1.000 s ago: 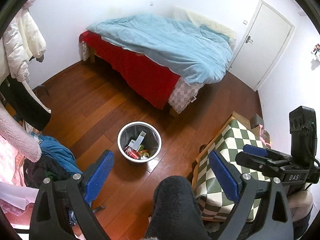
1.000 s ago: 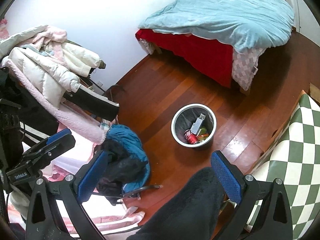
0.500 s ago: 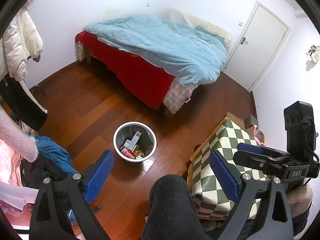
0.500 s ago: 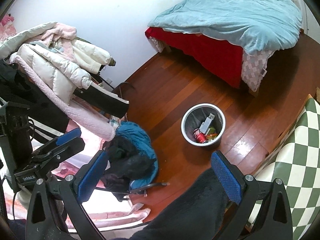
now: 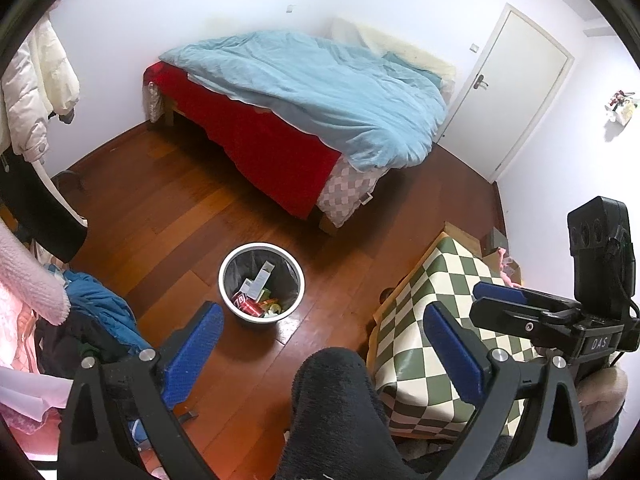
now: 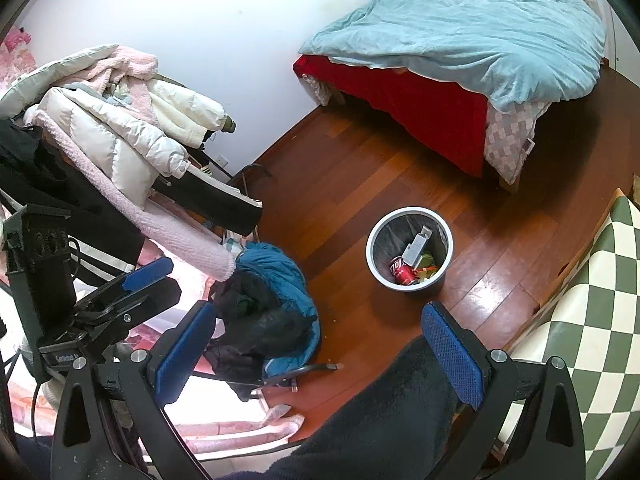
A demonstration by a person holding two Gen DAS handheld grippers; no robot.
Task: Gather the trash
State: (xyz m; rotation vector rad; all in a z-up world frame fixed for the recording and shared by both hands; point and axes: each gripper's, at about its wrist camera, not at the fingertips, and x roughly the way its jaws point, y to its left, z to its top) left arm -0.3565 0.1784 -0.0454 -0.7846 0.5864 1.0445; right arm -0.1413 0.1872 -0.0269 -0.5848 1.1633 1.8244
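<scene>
Wooden floor [image 5: 168, 216] throughout. Bed [image 5: 304, 92] with blue duvet against far wall. White door [image 5: 516, 92] seen from left wrist only; clothes pile [image 6: 108, 120] fully seen from right wrist only. Checkered surface [image 5: 432, 304] at right. Trash bin [image 5: 261, 282] on floor, holding red can [image 6: 402, 273] and carton. Left tongs [image 5: 320, 350] and right tongs [image 6: 320, 354] spread wide, empty, high above bin.
</scene>
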